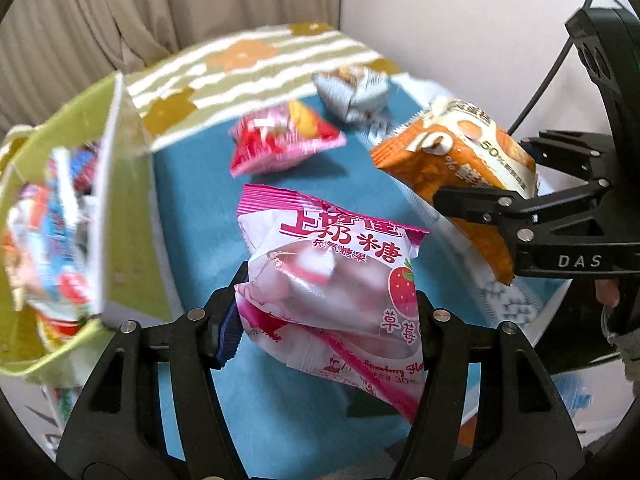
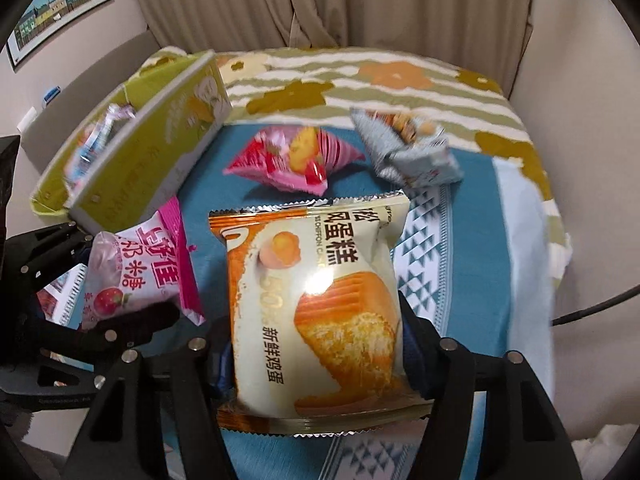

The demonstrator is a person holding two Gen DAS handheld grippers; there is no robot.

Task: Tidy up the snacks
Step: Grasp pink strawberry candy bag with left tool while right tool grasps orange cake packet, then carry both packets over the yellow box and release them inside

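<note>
My left gripper (image 1: 326,312) is shut on a pink strawberry marshmallow packet (image 1: 320,240), held above the blue cloth (image 1: 192,208). To its right, my right gripper (image 1: 488,168) is shut on an orange chiffon cake packet (image 1: 452,148), also clear of the cloth. In the right wrist view the cake packet (image 2: 320,280) sits squarely between the right gripper's (image 2: 316,332) pads, and the left gripper (image 2: 116,280) with the pink packet (image 2: 160,264) is at the left. An open green box (image 1: 124,200) (image 2: 160,140) with several snacks inside stands to the left.
A red-and-pink snack packet (image 1: 280,140) (image 2: 296,160) and a grey packet (image 1: 352,92) (image 2: 408,148) lie on the far part of the blue cloth (image 2: 472,240). A striped floral blanket (image 2: 360,80) lies beyond, backed by curtains. A framed picture (image 2: 60,8) hangs on the wall.
</note>
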